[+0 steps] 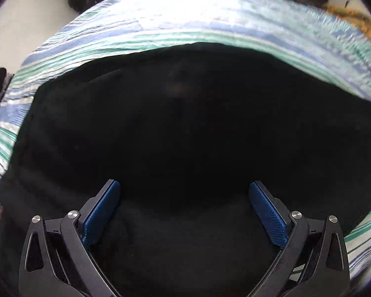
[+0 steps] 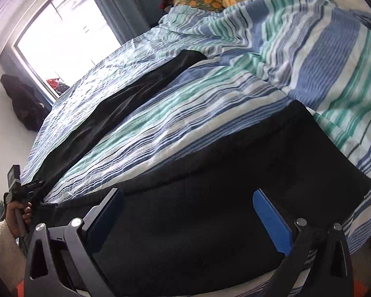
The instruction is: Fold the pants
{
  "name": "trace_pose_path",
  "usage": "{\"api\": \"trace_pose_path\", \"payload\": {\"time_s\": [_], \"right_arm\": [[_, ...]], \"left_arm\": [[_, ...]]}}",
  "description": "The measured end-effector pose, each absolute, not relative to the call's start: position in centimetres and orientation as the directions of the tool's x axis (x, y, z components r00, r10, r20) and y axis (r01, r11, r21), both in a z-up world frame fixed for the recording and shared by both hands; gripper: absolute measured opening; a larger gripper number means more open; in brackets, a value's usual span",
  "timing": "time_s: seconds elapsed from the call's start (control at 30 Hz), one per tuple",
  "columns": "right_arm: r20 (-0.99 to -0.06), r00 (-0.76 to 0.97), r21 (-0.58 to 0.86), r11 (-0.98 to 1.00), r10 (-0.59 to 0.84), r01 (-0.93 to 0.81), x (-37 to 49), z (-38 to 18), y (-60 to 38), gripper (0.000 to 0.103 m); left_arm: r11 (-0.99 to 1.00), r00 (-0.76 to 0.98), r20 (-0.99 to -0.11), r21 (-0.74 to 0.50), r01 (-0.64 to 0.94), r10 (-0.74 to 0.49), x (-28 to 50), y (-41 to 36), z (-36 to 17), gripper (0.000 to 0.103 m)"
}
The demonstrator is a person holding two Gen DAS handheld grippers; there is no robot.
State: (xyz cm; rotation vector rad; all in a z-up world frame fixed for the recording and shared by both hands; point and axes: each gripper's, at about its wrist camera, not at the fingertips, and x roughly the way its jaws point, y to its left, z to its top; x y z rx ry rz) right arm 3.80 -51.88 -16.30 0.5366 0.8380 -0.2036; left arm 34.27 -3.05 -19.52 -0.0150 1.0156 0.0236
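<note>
The left gripper (image 1: pixel 184 193) points forward with its 2 fingers spread wide, nothing between them. Its blue pads (image 1: pixel 102 212) face each other across the gap, each on a black linkage with 2 silver pins.

The right gripper (image 2: pixel 188 203) is posed the same way: 2 fingers wide apart, empty between, the right blue pad (image 2: pixel 272 222) lit and the left one in shadow.

In the right wrist view, at the far left edge, the person's left hand (image 2: pixel 17 214) wraps around the left gripper's handle, and a pale fleecy sleeve (image 2: pixel 2 250) covers that forearm to the wrist.
</note>
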Motion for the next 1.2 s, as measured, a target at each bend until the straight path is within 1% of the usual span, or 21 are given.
{"api": "trace_pose_path", "payload": {"time_s": [0.03,0.13,0.27,0.33,0.4,0.47,0.53,0.6,0.63,0.67,0.73,0.83,0.87,0.9,0.93,0.97,1.03,1.07,1.1,1.2], "right_arm": [[-0.751,0.656,0.386,0.856,0.076,0.343,5.0,-16.0,-51.3,0.103],[-0.741,0.641,0.432,0.873,0.199,0.228,10.4,-15.2,-49.1,0.103],[-0.703,0.658,0.439,0.892,0.270,0.103,19.3,-15.4,-45.8,0.103],[-0.685,0.658,0.434,0.901,0.313,0.023,23.9,-16.5,-43.7,0.103],[-0.666,0.638,0.462,0.885,0.385,-0.051,28.1,-17.9,-42.3,0.103],[-0.681,0.602,0.469,0.880,0.417,-0.079,31.9,-19.4,-42.1,0.103],[-0.726,0.580,0.414,0.908,0.369,-0.060,34.6,-20.8,-43.9,0.103],[-0.767,0.580,0.337,0.942,0.275,0.000,35.9,-21.8,-47.8,0.101],[-0.772,0.589,0.312,0.950,0.238,0.026,36.1,-21.8,-50.3,0.098],[-0.781,0.599,0.272,0.960,0.177,0.071,35.9,-21.6,-53.0,0.098],[-0.815,0.580,0.158,0.960,-0.005,0.230,35.0,-21.2,-59.1,0.098],[-0.845,0.500,0.074,0.882,-0.192,0.465,32.3,-20.4,-67.3,0.098],[-0.837,0.509,0.093,0.865,-0.200,0.492,31.3,-19.8,-69.0,0.098],[-0.820,0.546,0.148,0.858,-0.172,0.491,30.3,-19.1,-70.1,0.098],[-0.798,0.591,0.228,0.851,-0.115,0.474,29.4,-18.4,-70.7,0.098],[-0.761,0.648,0.350,0.829,-0.020,0.436,28.7,-18.0,-71.1,0.098],[-0.626,0.749,0.628,0.710,0.218,0.318,27.9,-18.2,-71.5,0.098],[-0.577,0.766,0.702,0.651,0.283,0.288,27.9,-18.7,-71.3,0.098],[-0.569,0.763,0.728,0.619,0.307,0.293,28.1,-19.3,-70.9,0.098],[-0.594,0.729,0.760,0.534,0.341,0.370,29.5,-22.1,-70.9,0.098]], "left_arm": [[1.000,0.550,-0.835,-0.011,-0.025,0.005,33.7,-3.0,-19.6,0.102],[1.000,0.576,-0.817,0.014,-0.021,0.023,33.3,-3.2,-19.9,0.102],[1.000,0.598,-0.802,0.002,-0.020,0.014,33.0,-2.9,-20.1,0.102],[1.000,0.604,-0.797,0.000,-0.020,0.012,33.0,-2.6,-20.7,0.102],[1.000,0.607,-0.794,-0.002,-0.019,0.010,32.6,-2.5,-20.8,0.102],[1.000,0.610,-0.793,-0.006,-0.019,0.006,32.5,-2.1,-21.1,0.102],[1.000,0.611,-0.791,-0.008,-0.019,0.005,32.7,-2.0,-21.1,0.102],[1.000,0.615,-0.788,-0.010,-0.018,0.003,32.6,-1.9,-21.0,0.102],[1.000,0.618,-0.786,-0.013,-0.018,0.000,32.7,-1.9,-20.9,0.102],[1.000,0.621,-0.784,-0.018,-0.018,-0.003,33.4,-2.4,-21.0,0.102],[1.000,0.625,-0.781,-0.025,-0.017,-0.009,33.6,-2.4,-21.1,0.102],[0.999,0.628,-0.778,-0.030,-0.017,-0.013,33.6,-2.3,-21.2,0.102],[0.999,0.629,-0.777,-0.030,-0.017,-0.013,33.6,-2.3,-21.2,0.102],[0.999,0.630,-0.777,-0.031,-0.017,-0.013,33.6,-2.2,-21.2,0.102],[0.999,0.631,-0.776,-0.031,-0.017,-0.014,33.6,-2.2,-21.2,0.102],[0.999,0.631,-0.776,-0.031,-0.017,-0.013,33.6,-2.2,-21.2,0.102],[0.999,0.631,-0.776,-0.030,-0.017,-0.013,33.6,-2.2,-21.2,0.102],[0.999,0.630,-0.776,-0.029,-0.017,-0.012,33.6,-2.2,-21.2,0.102],[0.999,0.630,-0.777,-0.028,-0.017,-0.011,33.6,-2.1,-21.1,0.102],[1.000,0.629,-0.777,-0.024,-0.017,-0.008,33.7,-2.1,-21.1,0.102]]}}
